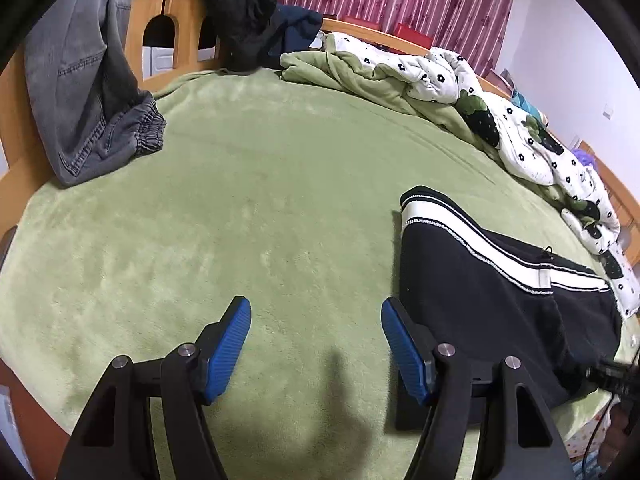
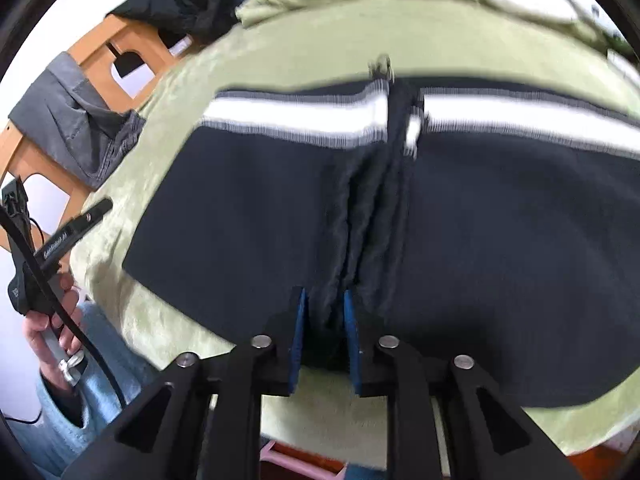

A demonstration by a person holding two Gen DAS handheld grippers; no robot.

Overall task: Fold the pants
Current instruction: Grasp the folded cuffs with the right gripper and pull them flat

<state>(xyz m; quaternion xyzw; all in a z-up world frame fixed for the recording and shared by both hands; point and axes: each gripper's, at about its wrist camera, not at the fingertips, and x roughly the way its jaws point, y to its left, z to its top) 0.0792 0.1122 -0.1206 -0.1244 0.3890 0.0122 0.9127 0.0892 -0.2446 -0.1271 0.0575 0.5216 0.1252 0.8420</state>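
across the green fleece blanket (image 1: 248,184) covering the bed, the black knit pants with a white side stripe (image 2: 248,208) lie flat, waistband and cuff ends folded toward each other. right gripper (image 2: 323,332) sits at their near edge with its blue pads clamped on a bunched ridge of the black fabric, which rises in wrinkles between the two halves. left gripper (image 1: 316,336) hovers over bare blanket just beside the pants' left edge, its blue-padded jaws standing apart with nothing between them; the pants (image 1: 480,280) lie to its right. in the right wrist view the person's left hand (image 2: 52,320), in a pale blue sleeve, grips that tool's handle off the bed's near left corner.

at the far left, grey denim jeans with an elastic cuff (image 1: 92,92) hang over the wooden bed frame (image 1: 160,4), touching the blanket. a black jacket (image 1: 240,20) drapes over the headboard, and a crumpled white quilt with black flowers (image 1: 520,132) runs along the far side, near the pants' striped edge.

wide open blanket stretches ahead of the left gripper. the bed's near edge runs just under the right gripper.
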